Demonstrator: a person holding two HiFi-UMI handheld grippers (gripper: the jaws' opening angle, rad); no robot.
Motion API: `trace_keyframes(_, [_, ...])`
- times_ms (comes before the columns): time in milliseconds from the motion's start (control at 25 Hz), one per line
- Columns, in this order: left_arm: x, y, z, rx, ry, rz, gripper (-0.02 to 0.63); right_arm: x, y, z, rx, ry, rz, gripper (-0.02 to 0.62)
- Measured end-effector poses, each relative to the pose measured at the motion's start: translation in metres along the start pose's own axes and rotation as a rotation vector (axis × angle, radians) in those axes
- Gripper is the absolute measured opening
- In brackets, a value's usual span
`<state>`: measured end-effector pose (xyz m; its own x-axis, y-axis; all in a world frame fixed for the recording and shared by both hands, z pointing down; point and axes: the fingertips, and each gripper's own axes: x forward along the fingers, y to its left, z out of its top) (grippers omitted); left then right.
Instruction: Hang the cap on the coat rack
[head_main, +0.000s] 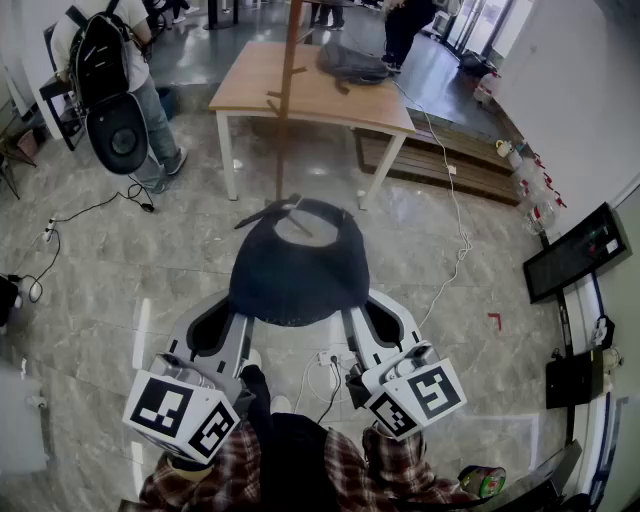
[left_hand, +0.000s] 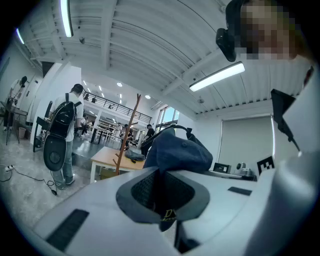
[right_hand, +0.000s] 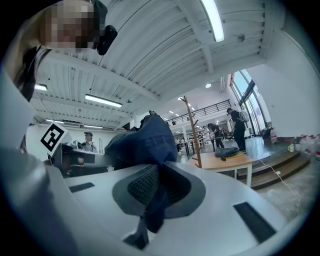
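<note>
A wooden coat rack (head_main: 286, 110) stands upright on the grey floor (head_main: 120, 260) straight ahead. Just behind it is a table (head_main: 250, 85) carrying a grey bag (head_main: 352, 62). A person (head_main: 110, 60) wearing a black backpack stands well off to the left, and a white cable (head_main: 457, 225) trails across the floor on the right. The dark blue cap (head_main: 298, 265) hangs in the air near the rack's foot and hides the floor there. The dark bars just above the cap may be the rack's base or the cap's strap; the head view does not settle it.

The left tongs (head_main: 243, 318) are closed almost fully on the cap's left edge, with cloth bunched between the ribbed pads. The right tongs (head_main: 356, 318) are clamped the same way on the right edge, a fold of fabric hanging down between them. The cap is stretched between the two, touching neither the rack nor the floor.

By count: two tongs, one cap, one coat rack, one table, one bag.
</note>
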<state>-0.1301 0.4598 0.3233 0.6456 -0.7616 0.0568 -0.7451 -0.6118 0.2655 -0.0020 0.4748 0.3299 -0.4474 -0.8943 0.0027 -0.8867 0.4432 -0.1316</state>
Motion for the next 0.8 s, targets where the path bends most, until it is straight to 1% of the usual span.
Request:
trace_keyframes(160, [0.014, 0.014, -0.005, 0.001, 0.020, -0.008, 0.020, 0.017, -0.009, -0.008, 0.017, 0.002, -0.014, 0.017])
trace_keyframes(440, [0.049, 0.060, 0.001, -0.009, 0.038, -0.031, 0.020, 0.071, -0.023, -0.013, 0.028, 0.010, -0.038, 0.017])
trace_keyframes(640, [0.087, 0.096, 0.017, -0.005, 0.032, -0.058, 0.020, 0.118, -0.039, -0.007, 0.017, 0.000, -0.059, 0.017])
trace_keyframes(800, [0.125, 0.132, 0.035, 0.003, 0.023, -0.098, 0.020, 0.167, -0.056, 0.002, 0.001, -0.015, -0.087, 0.017])
